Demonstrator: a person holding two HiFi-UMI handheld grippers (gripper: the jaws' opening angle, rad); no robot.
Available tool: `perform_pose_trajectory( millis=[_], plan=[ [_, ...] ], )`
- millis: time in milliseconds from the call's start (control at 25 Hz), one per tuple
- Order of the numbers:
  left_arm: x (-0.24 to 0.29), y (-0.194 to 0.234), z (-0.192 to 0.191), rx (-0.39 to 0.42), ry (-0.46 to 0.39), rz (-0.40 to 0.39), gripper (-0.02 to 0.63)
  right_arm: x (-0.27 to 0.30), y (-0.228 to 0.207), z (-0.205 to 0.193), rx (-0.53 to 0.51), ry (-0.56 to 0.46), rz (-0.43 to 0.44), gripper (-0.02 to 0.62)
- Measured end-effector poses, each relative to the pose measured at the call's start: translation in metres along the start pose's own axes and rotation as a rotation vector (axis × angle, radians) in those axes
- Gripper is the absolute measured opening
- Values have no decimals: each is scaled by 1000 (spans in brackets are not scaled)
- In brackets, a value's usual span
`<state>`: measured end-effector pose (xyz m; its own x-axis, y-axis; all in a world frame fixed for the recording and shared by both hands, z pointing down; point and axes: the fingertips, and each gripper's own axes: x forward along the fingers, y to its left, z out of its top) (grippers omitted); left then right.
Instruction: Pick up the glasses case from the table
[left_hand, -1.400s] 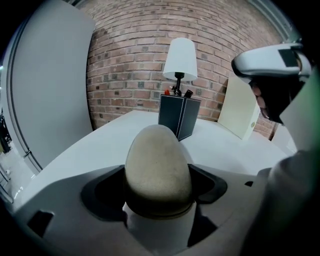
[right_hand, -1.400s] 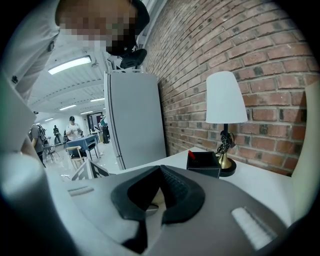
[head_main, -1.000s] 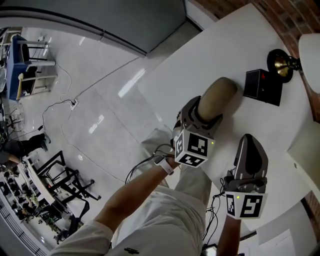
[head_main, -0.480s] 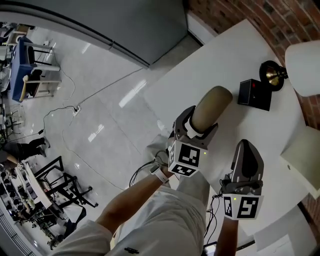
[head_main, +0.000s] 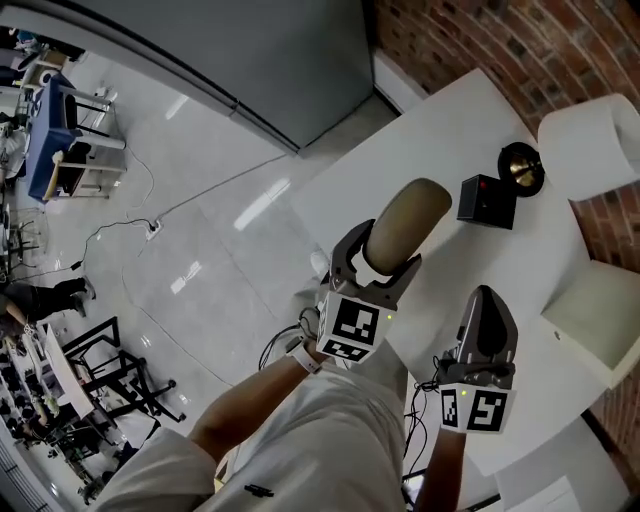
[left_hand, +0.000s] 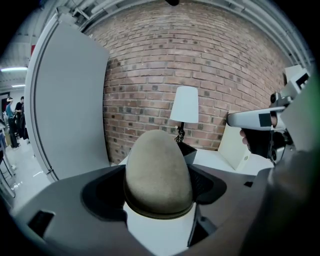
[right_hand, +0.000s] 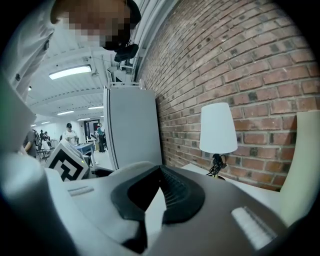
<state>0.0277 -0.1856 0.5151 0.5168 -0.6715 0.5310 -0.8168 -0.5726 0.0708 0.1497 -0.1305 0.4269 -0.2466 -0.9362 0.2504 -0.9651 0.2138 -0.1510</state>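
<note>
1. Glasses case (head_main: 405, 222): tan, oval, felt-like surface. It sits lengthwise between the jaws of the left gripper (head_main: 382, 258), with its rounded far end jutting out towards the black box (head_main: 487, 202). It is over the white table (head_main: 470, 110), near the table's floor-side edge. Whether it touches the tabletop cannot be told.

2. Left gripper: its jaws are spread wide and clamped on the near end of the glasses case, one dark pad on each side. The marker cube faces the head camera.

3. Right gripper (head_main: 487, 297): its jaws are brought together with nothing between them. It is over the table, to the right of the left gripper and apart from the case.

4. Black box: small, on the table just beyond the case's far end.

5. Lamp (head_main: 590, 145): white shade and brass-coloured base, beside the black box and close to the brick wall (head_main: 480, 40).

6. Cream box (head_main: 600, 320): at the table's right edge.
</note>
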Motion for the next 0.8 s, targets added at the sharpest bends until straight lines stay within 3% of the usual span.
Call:
perform_pose_trajectory(
  millis=[360, 800],
  plan=[
    [-44, -5, 44, 23, -71, 9, 373, -28, -5, 34, -19, -50, -22, 9],
    [-104, 2, 81, 32, -147, 46, 373, -62, 10, 77, -137, -95, 46, 9]
  ],
)
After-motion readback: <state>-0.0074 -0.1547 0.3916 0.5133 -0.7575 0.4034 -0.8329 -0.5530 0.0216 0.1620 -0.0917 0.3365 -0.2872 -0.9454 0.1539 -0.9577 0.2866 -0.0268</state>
